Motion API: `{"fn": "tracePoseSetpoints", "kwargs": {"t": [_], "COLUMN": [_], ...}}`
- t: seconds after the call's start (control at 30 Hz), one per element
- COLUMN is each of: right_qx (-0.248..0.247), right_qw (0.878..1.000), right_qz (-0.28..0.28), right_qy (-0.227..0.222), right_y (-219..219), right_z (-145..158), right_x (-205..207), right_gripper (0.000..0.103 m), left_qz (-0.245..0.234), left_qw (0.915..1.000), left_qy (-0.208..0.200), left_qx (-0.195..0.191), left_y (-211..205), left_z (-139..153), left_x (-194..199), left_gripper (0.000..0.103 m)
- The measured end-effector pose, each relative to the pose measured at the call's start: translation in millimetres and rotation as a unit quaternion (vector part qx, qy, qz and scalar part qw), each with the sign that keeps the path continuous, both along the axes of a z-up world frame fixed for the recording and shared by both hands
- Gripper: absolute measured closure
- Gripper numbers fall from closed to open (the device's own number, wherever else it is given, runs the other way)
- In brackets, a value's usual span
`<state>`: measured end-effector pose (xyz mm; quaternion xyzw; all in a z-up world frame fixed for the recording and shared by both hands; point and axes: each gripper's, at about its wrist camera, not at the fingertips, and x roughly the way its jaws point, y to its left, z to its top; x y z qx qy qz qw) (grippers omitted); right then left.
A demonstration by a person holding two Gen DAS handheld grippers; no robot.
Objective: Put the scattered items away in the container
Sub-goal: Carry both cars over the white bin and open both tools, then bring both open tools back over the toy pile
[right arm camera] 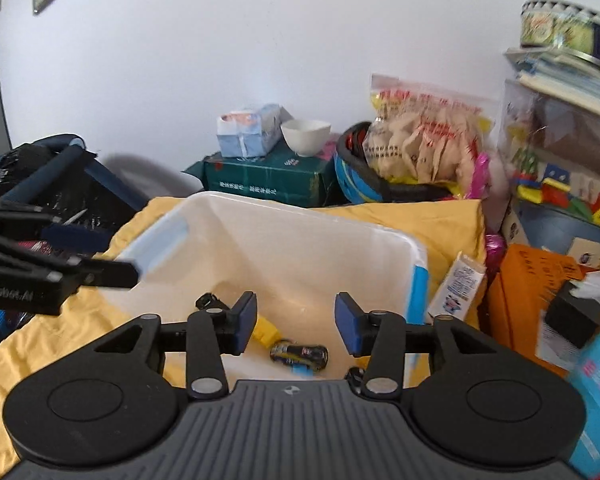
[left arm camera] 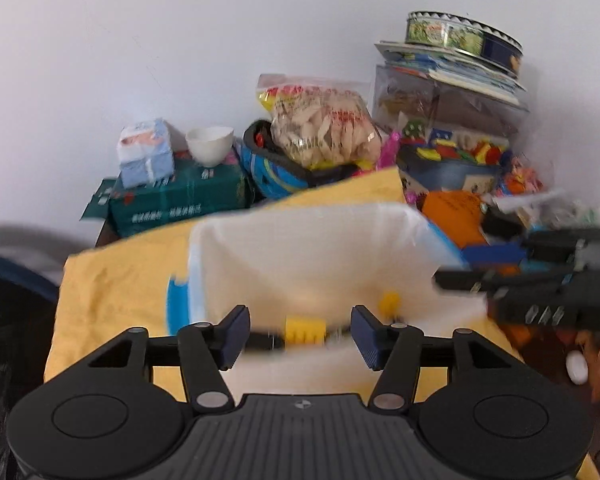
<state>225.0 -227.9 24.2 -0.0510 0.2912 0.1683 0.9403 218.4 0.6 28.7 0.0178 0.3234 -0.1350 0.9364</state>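
A white plastic bin (right arm camera: 300, 236) with blue handles stands on a yellow cloth (right arm camera: 432, 220); it also shows in the left wrist view (left arm camera: 300, 248). Inside lie a yellow block (right arm camera: 266, 330), a small dark battery-like can (right arm camera: 300, 354) and a small black piece (right arm camera: 208, 300). In the left wrist view a yellow block (left arm camera: 305, 330) and a smaller yellow piece (left arm camera: 390, 302) lie in the bin. My left gripper (left arm camera: 300, 336) is open and empty over the bin's near rim. My right gripper (right arm camera: 296, 326) is open and empty above the bin.
A small white and blue carton (right arm camera: 458, 284) leans by the bin's right side. An orange box (right arm camera: 532, 292), a toy tub (right arm camera: 572, 216), a snack bag (right arm camera: 424, 140), a green box (right arm camera: 272, 184) with a white bowl (right arm camera: 306, 134) crowd the back and right. A dark basket (right arm camera: 52, 196) stands left.
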Motion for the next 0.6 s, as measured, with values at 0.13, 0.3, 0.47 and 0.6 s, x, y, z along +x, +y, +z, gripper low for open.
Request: {"fn": "tracePoseSetpoints", "kwargs": {"t": [0.13, 0.3, 0.47, 0.6], "right_qx": [-0.006, 0.001, -0.009, -0.012], "right_qw": [1.0, 0.997, 0.993, 0.989], "right_qz": [0.003, -0.021, -0.045, -0.063], "right_qy": [0.013, 0.079, 0.111, 0.132], "right_y": [-9.8, -17.9, -22.0, -23.6], "right_z": [-4.1, -33.2, -51.6, -62.4], "right_x": [-42.7, -78.1, -107.5, -126.5], "right_gripper": [0.05, 0.05, 0.05, 0.05], "left_qz": [0.001, 0.002, -0.012, -0.03], "left_qw": [0.9994, 0.9958, 0.9918, 0.9899], "left_qy": [0.036, 0.091, 0.127, 0.138], "left_qx": [0.002, 0.002, -0.009, -0.008], "left_y": [7.1, 10.5, 10.7, 6.0], "left_z": [-22.2, -59.8, -79.7, -88.2], "left_x": [-49.4, -89.2, -114.4, -129.9], "left_gripper": [0.043, 0.043, 0.043, 0.043]}}
